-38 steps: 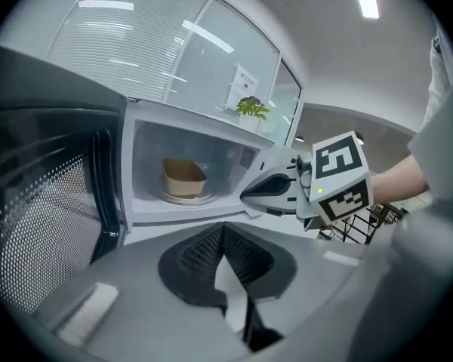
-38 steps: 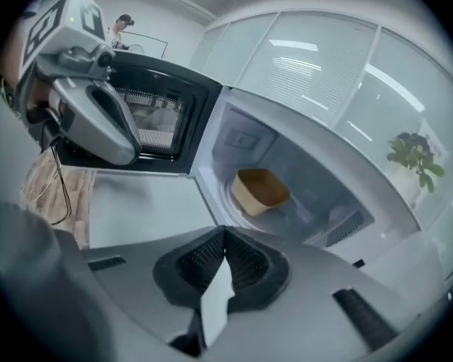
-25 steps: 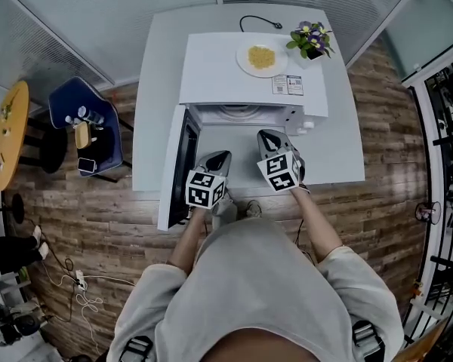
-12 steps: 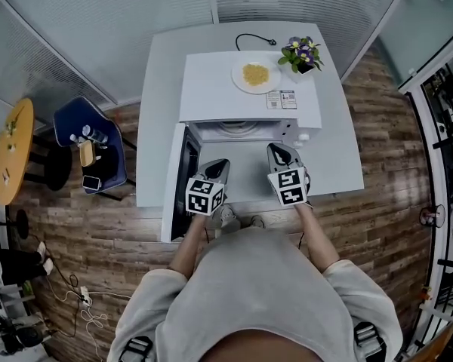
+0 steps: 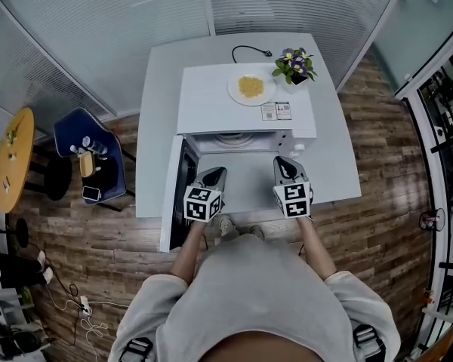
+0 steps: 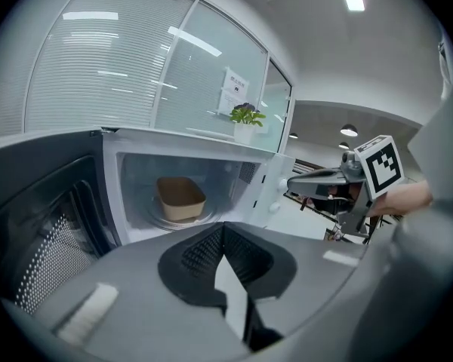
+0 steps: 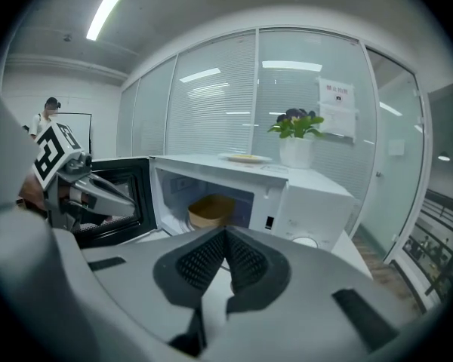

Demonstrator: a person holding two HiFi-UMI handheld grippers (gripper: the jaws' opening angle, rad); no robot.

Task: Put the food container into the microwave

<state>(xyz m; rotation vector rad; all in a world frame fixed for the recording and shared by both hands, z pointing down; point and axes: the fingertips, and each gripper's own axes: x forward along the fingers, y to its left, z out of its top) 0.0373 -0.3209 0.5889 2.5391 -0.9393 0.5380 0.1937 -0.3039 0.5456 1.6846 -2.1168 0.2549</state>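
The tan food container (image 6: 180, 198) sits on the turntable inside the white microwave (image 5: 241, 100), also seen through the opening in the right gripper view (image 7: 211, 211). The microwave door (image 5: 180, 191) stands swung open to the left. My left gripper (image 5: 214, 175) (image 6: 223, 228) hovers in front of the opening beside the door, shut and holding nothing. My right gripper (image 5: 284, 163) (image 7: 226, 234) is in front of the control panel side, shut and empty. Each gripper shows in the other's view: the right gripper (image 6: 321, 178), the left gripper (image 7: 98, 191).
On top of the microwave lie a white plate of yellow food (image 5: 251, 87) and a potted plant (image 5: 293, 66). A black cable (image 5: 249, 50) lies behind on the white table (image 5: 340, 164). A blue chair (image 5: 90, 157) and a yellow round table (image 5: 11, 153) stand at the left.
My right gripper has drifted right, away from the microwave opening, and rolled a little. The left gripper has hardly moved. The container stays inside.
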